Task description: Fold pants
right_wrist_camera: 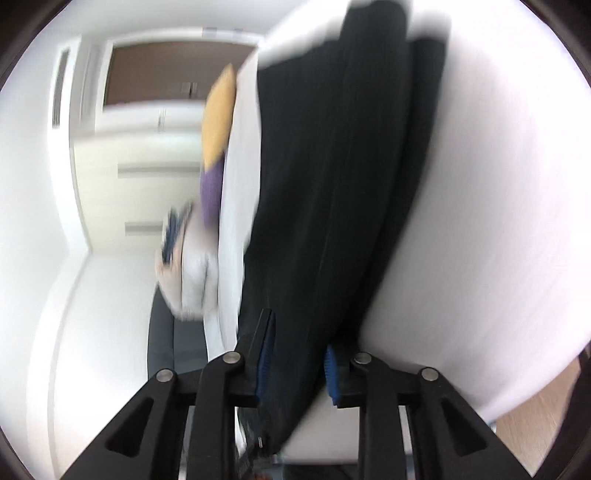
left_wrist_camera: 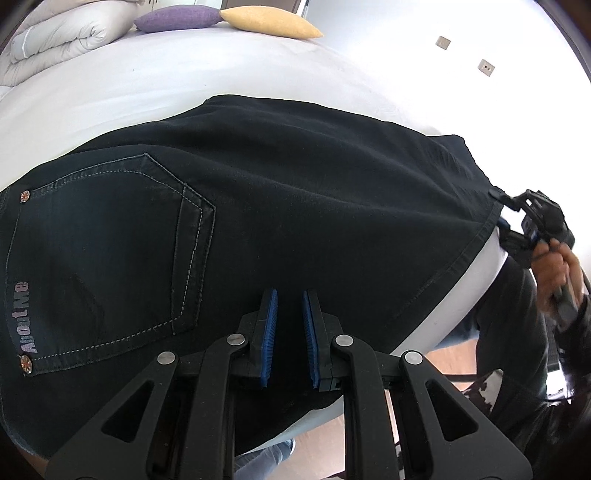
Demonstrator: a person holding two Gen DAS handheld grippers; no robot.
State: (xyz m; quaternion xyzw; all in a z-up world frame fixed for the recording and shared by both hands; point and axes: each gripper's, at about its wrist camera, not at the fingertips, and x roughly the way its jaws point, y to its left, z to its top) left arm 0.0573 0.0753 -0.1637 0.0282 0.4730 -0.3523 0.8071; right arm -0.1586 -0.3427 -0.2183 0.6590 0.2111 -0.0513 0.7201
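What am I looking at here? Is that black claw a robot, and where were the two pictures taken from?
It is no robot. A person holds a tool in each hand, each with two blue-padded fingers and a wide-angle camera looking along them. The sharp picture comes from the left tool, the blurred one from the right tool. Black pants lie spread on a white bed, back pocket up. A purple cushion, a yellow cushion and a folded duvet sit at the far end. The left tool is nearly shut over the pants; whether it pinches cloth I cannot tell. The right tool's pads stand apart with the pants' edge between them.
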